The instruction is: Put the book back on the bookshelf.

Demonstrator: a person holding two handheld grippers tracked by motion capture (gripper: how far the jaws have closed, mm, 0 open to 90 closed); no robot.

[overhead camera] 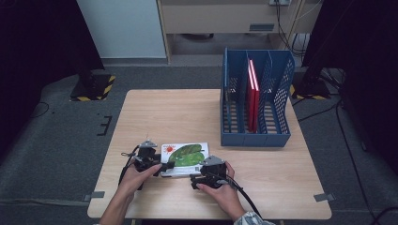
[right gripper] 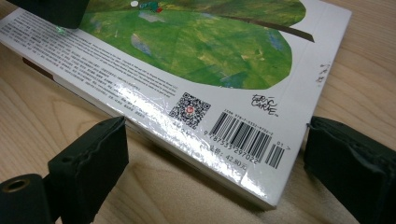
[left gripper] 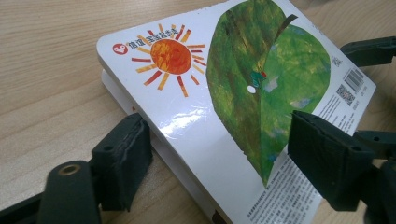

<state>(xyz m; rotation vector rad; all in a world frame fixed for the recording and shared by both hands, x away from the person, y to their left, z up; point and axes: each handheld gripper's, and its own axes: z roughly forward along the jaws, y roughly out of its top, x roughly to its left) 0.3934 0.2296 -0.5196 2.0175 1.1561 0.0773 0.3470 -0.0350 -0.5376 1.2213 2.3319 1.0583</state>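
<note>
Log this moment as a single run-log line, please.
left gripper: jaws astride book corner, one pad on cover | right gripper: open, astride opposite corner | book: flat on table | rack: holds red books

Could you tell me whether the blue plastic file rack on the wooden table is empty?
No, the blue plastic file rack holds upright red books in a middle compartment.

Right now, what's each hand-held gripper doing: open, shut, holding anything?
Left hand-held gripper: open, jaws astride one end of the picture book, pads not pressing it.
Right hand-held gripper: open, jaws either side of the book's barcode corner, nothing held.
</note>
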